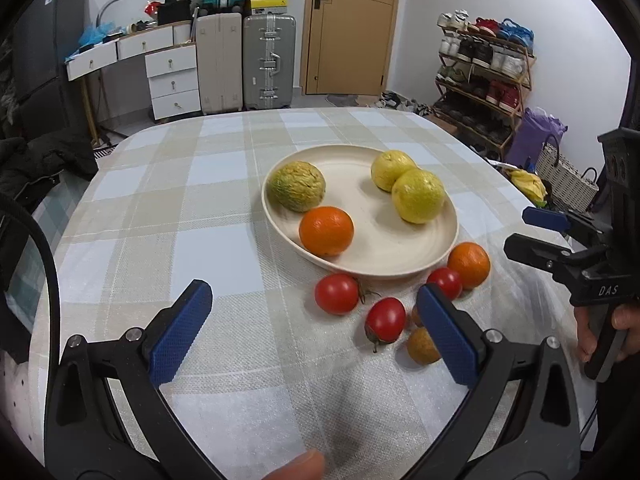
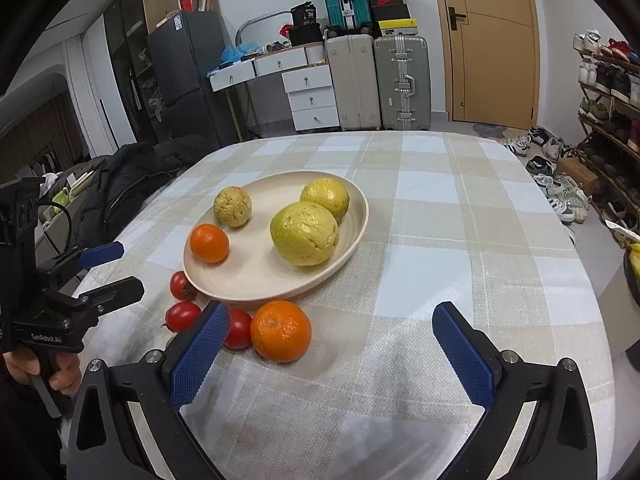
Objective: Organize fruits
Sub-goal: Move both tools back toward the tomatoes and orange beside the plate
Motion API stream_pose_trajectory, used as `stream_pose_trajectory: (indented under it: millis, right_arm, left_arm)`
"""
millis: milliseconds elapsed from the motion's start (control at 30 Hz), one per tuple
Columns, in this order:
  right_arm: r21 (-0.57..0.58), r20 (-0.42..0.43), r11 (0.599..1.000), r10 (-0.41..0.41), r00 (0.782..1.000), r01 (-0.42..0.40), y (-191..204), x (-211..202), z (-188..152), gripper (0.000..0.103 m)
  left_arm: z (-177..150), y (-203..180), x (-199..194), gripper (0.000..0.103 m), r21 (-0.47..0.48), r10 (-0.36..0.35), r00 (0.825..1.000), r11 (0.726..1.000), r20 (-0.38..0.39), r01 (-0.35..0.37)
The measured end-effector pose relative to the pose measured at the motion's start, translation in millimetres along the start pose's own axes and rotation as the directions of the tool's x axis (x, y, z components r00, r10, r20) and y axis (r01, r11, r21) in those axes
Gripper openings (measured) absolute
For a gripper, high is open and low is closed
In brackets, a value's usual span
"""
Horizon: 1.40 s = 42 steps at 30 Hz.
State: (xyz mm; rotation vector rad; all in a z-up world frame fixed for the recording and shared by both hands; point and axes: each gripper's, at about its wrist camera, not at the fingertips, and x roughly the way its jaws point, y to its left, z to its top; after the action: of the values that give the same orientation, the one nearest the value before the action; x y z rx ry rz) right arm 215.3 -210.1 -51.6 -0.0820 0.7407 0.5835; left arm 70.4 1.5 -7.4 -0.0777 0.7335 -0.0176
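Observation:
A cream plate [image 1: 400, 256] [image 2: 256, 280] on the checked tablecloth holds three yellow-green citrus fruits [image 1: 418, 196] [image 2: 304, 234] and one orange [image 1: 326, 231] [image 2: 209, 243]. In front of the plate lie a second orange [image 1: 469, 265] [image 2: 281, 331], three red tomatoes [image 1: 337, 293] [image 2: 183, 315] and small brownish fruits [image 1: 422, 346]. My left gripper [image 1: 314, 300] stands open above the cloth, nothing between its fingers. My right gripper [image 2: 332, 318] is open too and empty, the loose orange just ahead of its left finger. Each gripper shows at the edge of the other's view.
The table's rounded far edge [image 1: 280, 114] faces suitcases [image 1: 270, 62], white drawers [image 1: 174, 80] and a door [image 1: 352, 28]. A shoe rack [image 1: 484, 72] stands at the right, a dark jacket [image 2: 128, 176] at the left. A thumb [image 1: 296, 468] shows at the bottom.

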Motion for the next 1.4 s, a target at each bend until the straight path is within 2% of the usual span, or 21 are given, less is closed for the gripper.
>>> stream_pose_trajectory:
  millis: [133, 567, 900, 1233, 1300, 1367, 1400]
  right_arm:
    - [0.012, -0.018, 1.0, 0.014, 1.0, -0.014, -0.1, 2.9, -1.7, 0.103]
    - [-0.006, -0.106, 1.0, -0.015, 0.994, 0.015, 4.6, 23.9, -11.4, 0.103]
    - [0.028, -0.176, 0.999, -0.031, 0.984, 0.036, 5.3, 38.4, -12.5, 0.103]
    - [-0.012, -0.173, 0.997, -0.077, 0.982, 0.076, 14.9, 43.2, -11.9, 0.102]
    - [-0.018, -0.169, 0.998, -0.068, 0.983, 0.066, 16.9, 41.4, -12.1, 0.099]
    - [-0.012, -0.166, 0.999, -0.033, 0.986, 0.031, 17.2, 39.2, -11.4, 0.084]
    - [-0.009, -0.165, 1.0, -0.014, 0.986, 0.013, 17.7, 38.3, -11.0, 0.081]
  left_arm:
    - [-4.0, -5.6, 5.9, 0.102, 0.017, -0.006, 1.0, 1.0, -0.027, 0.007]
    - [-12.2, -8.2, 27.4, 0.102, 0.011, 0.005, 0.994, 1.0, -0.105, -0.004]
    - [-13.1, -5.6, 36.5, 0.102, -0.003, 0.0, 0.992, 1.0, -0.128, -0.001]
    - [-13.7, -4.2, 41.5, 0.102, -0.012, 0.001, 0.989, 1.0, -0.145, -0.002]
    - [-13.8, -4.6, 41.7, 0.102, -0.01, 0.003, 0.99, 1.0, -0.144, -0.004]
    - [-13.6, -5.1, 42.0, 0.102, -0.009, 0.002, 0.99, 1.0, -0.144, -0.003]
    - [-13.9, -5.0, 41.7, 0.102, -0.007, 0.001, 0.989, 1.0, -0.145, -0.002]
